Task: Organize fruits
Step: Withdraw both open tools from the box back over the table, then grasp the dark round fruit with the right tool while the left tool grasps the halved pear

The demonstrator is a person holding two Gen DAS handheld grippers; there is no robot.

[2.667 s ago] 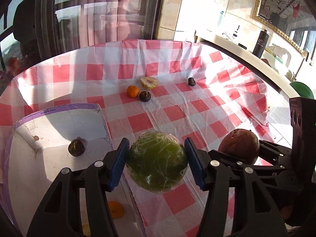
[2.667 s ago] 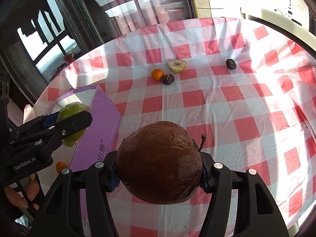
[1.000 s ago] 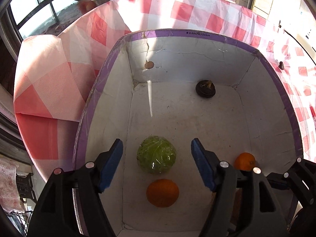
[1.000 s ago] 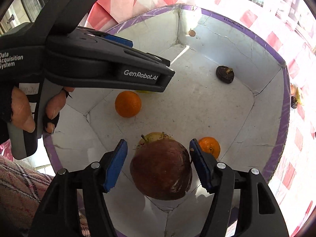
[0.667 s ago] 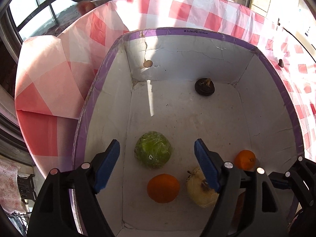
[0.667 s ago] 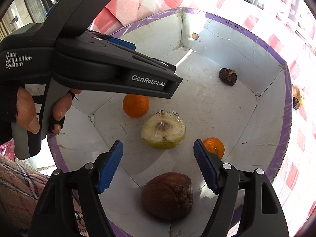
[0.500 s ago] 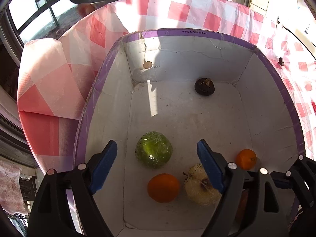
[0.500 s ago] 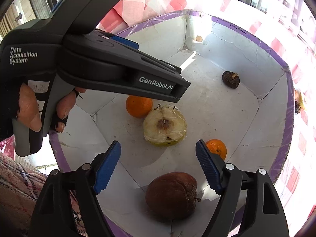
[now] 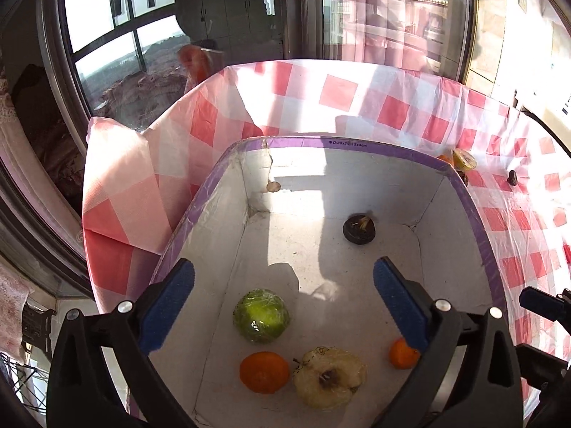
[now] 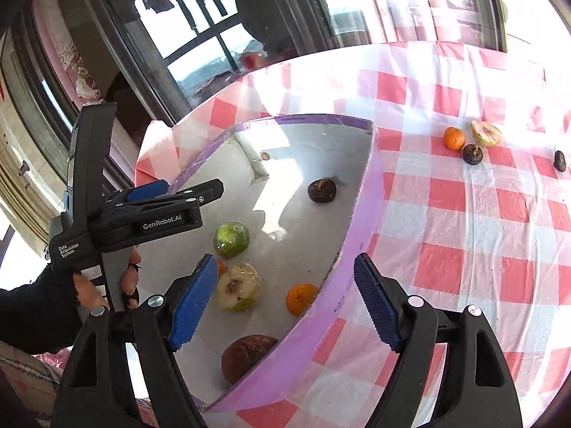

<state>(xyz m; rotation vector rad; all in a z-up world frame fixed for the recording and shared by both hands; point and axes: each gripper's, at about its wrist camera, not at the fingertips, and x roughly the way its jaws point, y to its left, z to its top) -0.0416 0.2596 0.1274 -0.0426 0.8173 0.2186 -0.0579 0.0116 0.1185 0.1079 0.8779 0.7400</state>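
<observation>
**Both grippers empty above the box; four fruits left on the cloth**

Landmark: the purple-rimmed box (image 9: 474,214), white inside, at the edge of the checked tablecloth (image 10: 464,214).

Left gripper (image 9: 282,306): jaws opening, nothing between the pads; it hangs over the box's near half, the wrapped green fruit (image 9: 261,315) lying loose on the floor below it; released.

Right gripper (image 10: 285,303): jaws spread, straddling the box's right wall and gripping nothing; the brown fruit (image 10: 248,356) sits in the box's nearest corner; released.

Also inside the box: halved pale fruit (image 9: 330,377), large orange (image 9: 264,372), small orange (image 9: 403,353), dark fruit (image 9: 359,230) near the far wall. Likely reason for the spread: each piece lies where it was let go, not sorted.

Views differ: the right wrist view alone shows the outstanding work clearly, beyond the box's far right corner: a mandarin (image 10: 454,138), a cut fruit (image 10: 486,133), a dark round fruit (image 10: 473,154), another dark piece (image 10: 560,160) farther off; it also shows the person's hand (image 10: 103,285) on the left tool. The left wrist view misses the brown fruit.
</observation>
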